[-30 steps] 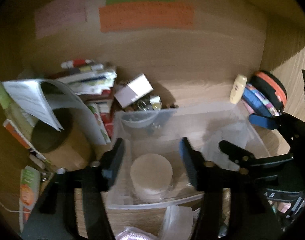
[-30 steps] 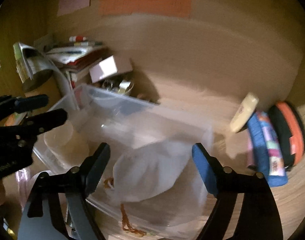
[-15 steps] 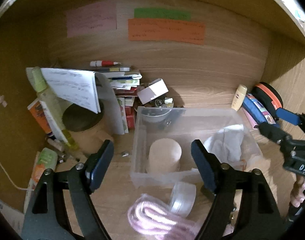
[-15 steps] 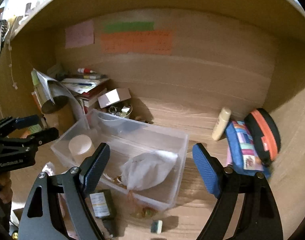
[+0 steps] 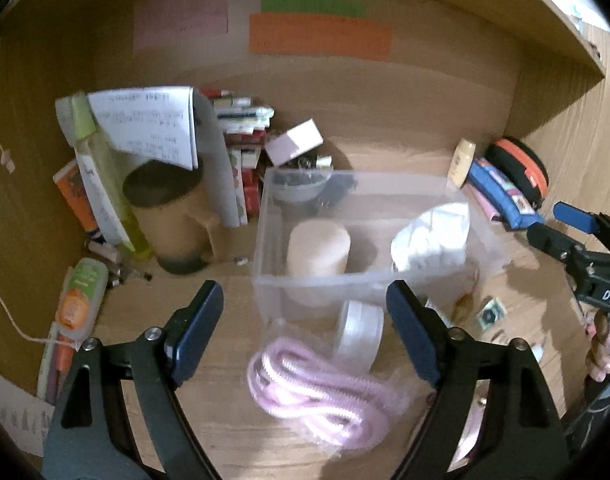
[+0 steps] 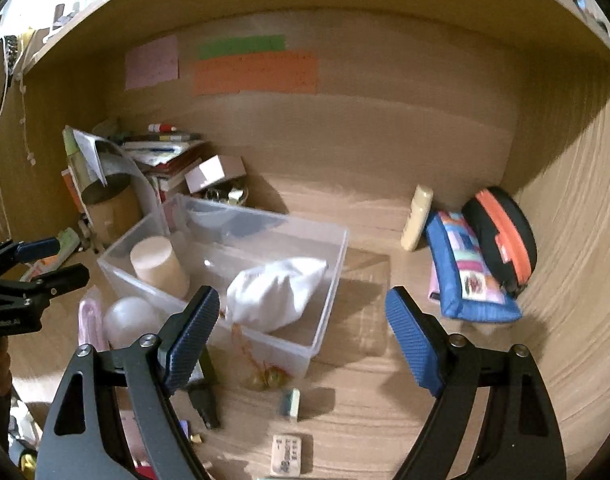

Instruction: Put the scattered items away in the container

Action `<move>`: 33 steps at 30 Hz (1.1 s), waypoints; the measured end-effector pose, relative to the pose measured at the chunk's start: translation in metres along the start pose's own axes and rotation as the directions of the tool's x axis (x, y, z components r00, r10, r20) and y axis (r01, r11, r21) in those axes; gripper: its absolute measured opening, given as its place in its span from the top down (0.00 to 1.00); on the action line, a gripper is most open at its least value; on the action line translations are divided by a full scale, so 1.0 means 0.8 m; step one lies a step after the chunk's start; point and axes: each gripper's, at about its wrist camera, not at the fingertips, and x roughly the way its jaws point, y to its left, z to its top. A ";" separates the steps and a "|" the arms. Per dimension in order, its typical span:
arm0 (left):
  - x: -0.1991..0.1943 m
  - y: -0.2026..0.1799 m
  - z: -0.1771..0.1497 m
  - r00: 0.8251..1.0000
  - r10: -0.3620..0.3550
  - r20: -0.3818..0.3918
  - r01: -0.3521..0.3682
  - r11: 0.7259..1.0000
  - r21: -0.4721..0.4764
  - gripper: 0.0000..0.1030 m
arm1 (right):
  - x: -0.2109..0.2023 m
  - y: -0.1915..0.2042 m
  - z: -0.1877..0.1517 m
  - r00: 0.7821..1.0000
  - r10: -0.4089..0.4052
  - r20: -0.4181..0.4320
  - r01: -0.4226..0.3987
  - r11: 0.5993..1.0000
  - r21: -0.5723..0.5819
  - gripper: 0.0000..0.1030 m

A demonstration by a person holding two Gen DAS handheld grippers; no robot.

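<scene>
The clear container (image 5: pixel 369 240) sits on the wooden desk (image 6: pixel 385 400), with a beige cylinder (image 5: pixel 318 249) and white pouch (image 5: pixel 433 240) inside. In front of the container, my left gripper (image 5: pixel 305 336) and right gripper (image 6: pixel 301 336) hover with jaws wide, holding nothing. A pink coil (image 5: pixel 317 388) lies before the container.

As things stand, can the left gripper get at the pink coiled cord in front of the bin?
Probably yes. The left gripper is open and empty, and the pink coiled cord lies on the desk just ahead of it, outside the clear bin, with nothing over it.
</scene>
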 end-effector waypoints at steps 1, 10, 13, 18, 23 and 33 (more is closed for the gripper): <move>0.002 0.001 -0.003 1.000 -0.004 -0.010 0.004 1.000 -0.001 0.19 | 0.001 -0.002 -0.004 1.000 0.005 -0.010 -0.005 1.000 0.003 0.19; 0.007 0.005 -0.039 0.994 -0.080 -0.070 0.078 0.996 -0.037 0.19 | 0.016 -0.003 -0.042 0.995 0.002 -0.096 -0.005 0.999 -0.041 0.19; 0.012 -0.004 -0.053 0.992 -0.097 -0.082 0.096 0.995 -0.023 0.19 | 0.024 -0.004 -0.052 0.992 0.008 -0.127 -0.013 0.999 -0.043 0.19; 0.021 -0.004 -0.070 0.990 -0.084 -0.110 0.084 0.996 -0.009 0.17 | 0.035 -0.005 -0.065 0.984 0.024 -0.178 -0.032 0.999 -0.041 0.19; 0.024 0.018 -0.083 0.988 -0.036 -0.150 0.032 0.999 -0.032 0.17 | 0.041 -0.006 -0.073 0.978 0.017 -0.206 -0.030 0.998 -0.058 0.19; 0.047 0.032 -0.093 0.967 -0.032 -0.251 0.014 0.997 -0.074 0.09 | 0.058 -0.011 -0.082 0.969 0.018 -0.248 -0.037 0.997 -0.074 0.19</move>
